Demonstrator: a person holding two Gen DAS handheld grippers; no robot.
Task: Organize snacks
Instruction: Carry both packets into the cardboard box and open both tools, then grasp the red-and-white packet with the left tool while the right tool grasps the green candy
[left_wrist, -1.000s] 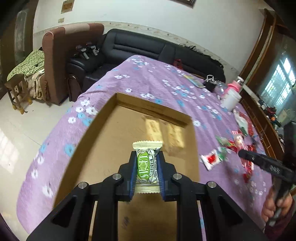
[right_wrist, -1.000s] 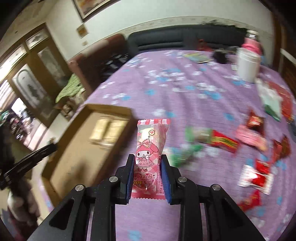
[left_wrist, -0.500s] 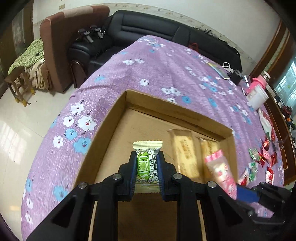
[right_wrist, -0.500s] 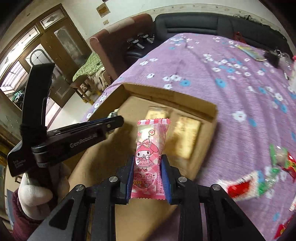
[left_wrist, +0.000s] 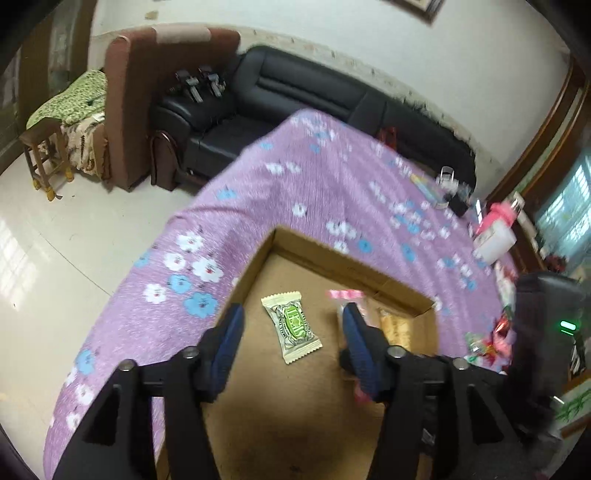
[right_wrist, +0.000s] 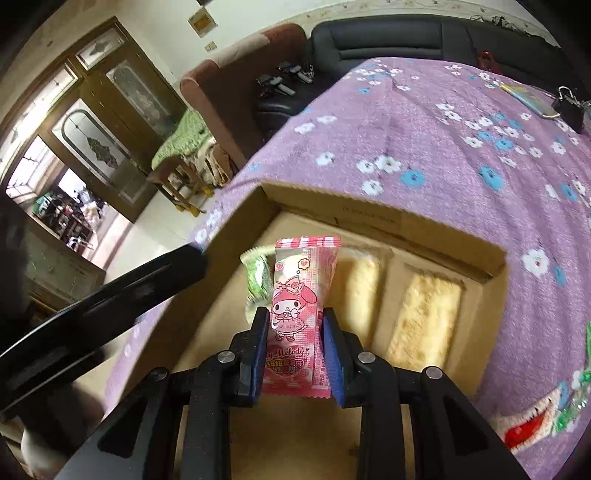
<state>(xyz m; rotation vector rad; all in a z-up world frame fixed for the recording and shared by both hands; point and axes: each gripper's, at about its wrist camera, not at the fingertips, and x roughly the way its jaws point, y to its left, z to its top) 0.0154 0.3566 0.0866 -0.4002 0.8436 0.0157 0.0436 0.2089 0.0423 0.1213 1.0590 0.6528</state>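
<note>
The cardboard box (left_wrist: 258, 258) is matt brown, its cut rim showing rough corrugated paper. Inside it the green snack packet (left_wrist: 293, 325) is glossy plastic film with crimped ends, and the pink snack packet (right_wrist: 301, 314) is shiny printed film. The tablecloth (left_wrist: 314, 192) is matt purple flowered cloth. The far black sofa (left_wrist: 314, 92) looks like smooth, glossy leather. The floor (left_wrist: 55, 229) at left is polished and reflective.

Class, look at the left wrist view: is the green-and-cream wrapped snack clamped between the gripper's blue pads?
No: the green-and-cream wrapped snack lies loose on the cardboard box floor.
</note>
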